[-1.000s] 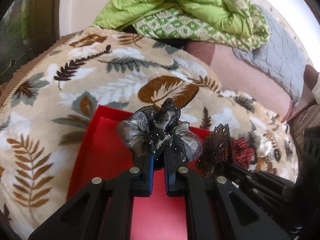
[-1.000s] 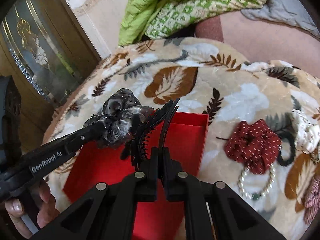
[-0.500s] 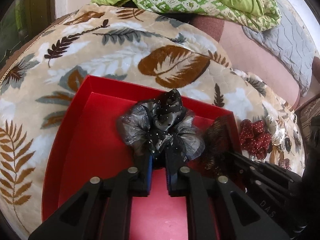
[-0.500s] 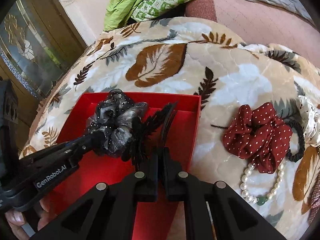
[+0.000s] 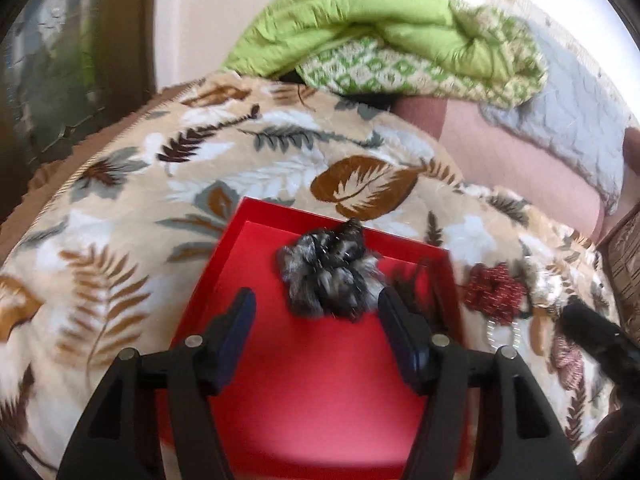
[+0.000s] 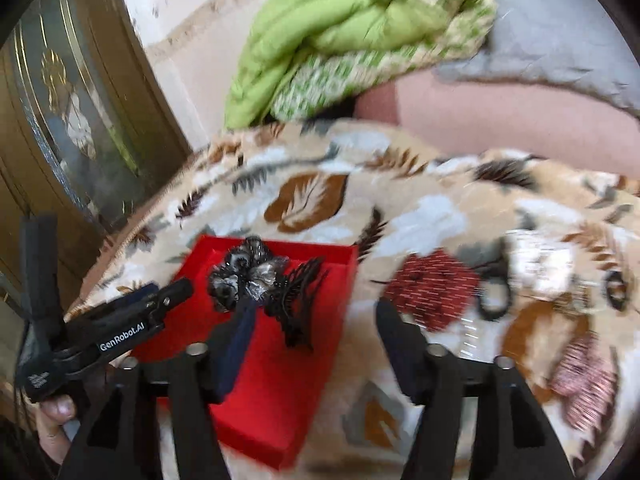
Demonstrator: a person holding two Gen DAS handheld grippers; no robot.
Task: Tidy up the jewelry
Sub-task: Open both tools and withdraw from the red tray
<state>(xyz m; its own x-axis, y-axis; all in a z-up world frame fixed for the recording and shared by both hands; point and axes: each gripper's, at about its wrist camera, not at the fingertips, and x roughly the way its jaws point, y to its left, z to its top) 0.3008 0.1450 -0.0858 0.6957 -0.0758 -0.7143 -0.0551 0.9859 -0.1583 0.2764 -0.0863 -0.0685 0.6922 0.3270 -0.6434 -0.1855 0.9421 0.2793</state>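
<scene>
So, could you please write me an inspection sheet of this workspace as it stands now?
Surface: leaf-print blanket on a bed.
Job's things: red box holds black-silver scrunchie and black hair claw; red dotted scrunchie lies outside, right of the box.
Clutter: pink scrunchie, blurred pieces nearby.
Grippers: left gripper open, empty; right gripper open, empty.
Cables: nothing seen.
Surroundings: green quilt, wooden cabinet.

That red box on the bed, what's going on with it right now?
A person with a gripper in each hand is sorting hair accessories into the red box. A black-and-silver scrunchie and a black claw clip lie inside it. The left gripper and right gripper are both open, holding nothing. A red dotted scrunchie sits outside on the leaf-print blanket.
</scene>
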